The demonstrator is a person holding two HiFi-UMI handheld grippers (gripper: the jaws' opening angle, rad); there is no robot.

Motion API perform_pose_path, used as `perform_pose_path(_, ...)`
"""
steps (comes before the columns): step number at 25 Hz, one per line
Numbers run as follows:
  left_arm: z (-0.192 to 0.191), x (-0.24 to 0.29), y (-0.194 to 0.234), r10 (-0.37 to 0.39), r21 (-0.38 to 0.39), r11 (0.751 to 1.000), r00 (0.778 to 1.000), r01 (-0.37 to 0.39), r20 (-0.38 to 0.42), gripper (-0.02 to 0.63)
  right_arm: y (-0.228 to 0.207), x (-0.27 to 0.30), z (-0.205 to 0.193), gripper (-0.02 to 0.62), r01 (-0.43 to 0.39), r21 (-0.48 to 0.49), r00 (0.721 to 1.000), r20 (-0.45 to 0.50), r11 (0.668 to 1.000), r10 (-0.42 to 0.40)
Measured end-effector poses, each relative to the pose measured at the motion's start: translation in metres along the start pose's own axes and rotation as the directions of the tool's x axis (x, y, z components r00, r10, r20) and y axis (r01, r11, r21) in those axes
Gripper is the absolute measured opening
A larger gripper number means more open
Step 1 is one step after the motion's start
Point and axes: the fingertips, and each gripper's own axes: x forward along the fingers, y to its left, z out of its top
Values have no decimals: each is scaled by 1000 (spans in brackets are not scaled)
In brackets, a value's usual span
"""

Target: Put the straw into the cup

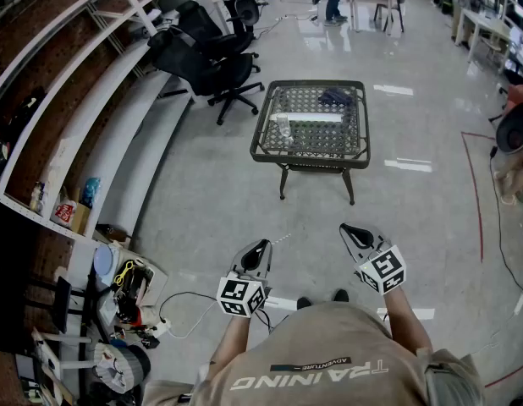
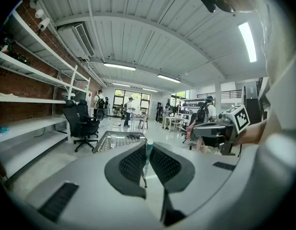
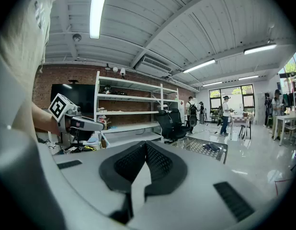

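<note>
My left gripper [image 1: 263, 245] [image 2: 147, 146] is shut on a thin white straw [image 2: 146, 161] with a teal tip, which sticks out forward past the jaws [image 1: 279, 239]. My right gripper [image 1: 346, 228] [image 3: 146, 145] is shut with nothing in it, level with the left one and to its right. A clear cup [image 1: 283, 125] [image 2: 113, 140] stands upright on the left part of a dark mesh-topped table [image 1: 311, 154] [image 2: 120, 139], well ahead of both grippers across open floor.
A dark object [image 1: 334, 97] and a white strip [image 1: 311, 117] also lie on the table. Black office chairs [image 1: 212, 57] stand at its far left. White shelves [image 1: 75, 125] line the left wall, with cables and clutter [image 1: 126, 311] on the floor below. People stand far back.
</note>
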Motion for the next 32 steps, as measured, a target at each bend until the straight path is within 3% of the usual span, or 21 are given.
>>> perform_pose_path(14, 6, -1, 15, 6, -11, 1000, 1000, -6, 16, 35, 6, 18, 0, 17, -35, -17, 999, -28, 999, 35)
perform_pose_path(20, 3, -12, 32, 27, -24, 999, 999, -27, 18, 35, 14, 27, -1, 17, -16, -25, 999, -39, 1000, 15)
perform_pose_path(28, -18, -21, 53, -29, -20, 999, 999, 28, -39, 37, 36, 40, -15, 17, 39, 6, 998, -55, 999, -39)
perform_pose_path(32, -23, -10, 62, -14, -25, 1000, 999, 13, -40, 35, 34, 42, -22, 17, 73, 37, 996, -54, 997, -71)
